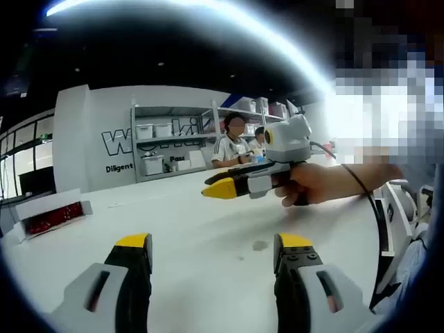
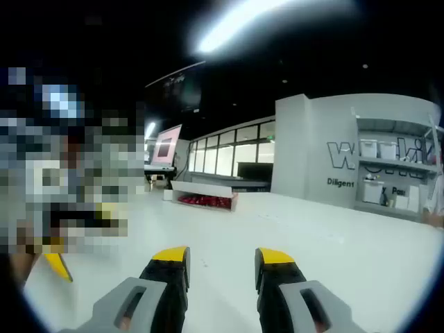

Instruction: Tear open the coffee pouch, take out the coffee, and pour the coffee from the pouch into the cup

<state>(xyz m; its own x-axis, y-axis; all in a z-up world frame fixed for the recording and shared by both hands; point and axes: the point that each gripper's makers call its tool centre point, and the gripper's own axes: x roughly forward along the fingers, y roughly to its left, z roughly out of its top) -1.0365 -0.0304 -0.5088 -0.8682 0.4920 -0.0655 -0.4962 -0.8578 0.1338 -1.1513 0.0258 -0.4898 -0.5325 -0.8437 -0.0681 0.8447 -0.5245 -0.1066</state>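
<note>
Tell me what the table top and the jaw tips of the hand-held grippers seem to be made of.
Table: smooth white, probably laminate; faint sheen, no grain. Left hand-held gripper and right hand-held gripper: black jaws capped in matte yellow, likely plastic or rubber; which one is unclear.

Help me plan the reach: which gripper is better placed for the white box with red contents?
Probably right: the white box lies ahead of the open right gripper, but off to the left gripper's side.

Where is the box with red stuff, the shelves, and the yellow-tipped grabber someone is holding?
red box [image 2: 206, 200], right gripper view, on its red front.
shelves [image 1: 170, 142], left gripper view, on a middle shelf.
right gripper [image 1: 220, 188], left gripper view, on its yellow tip.
</note>
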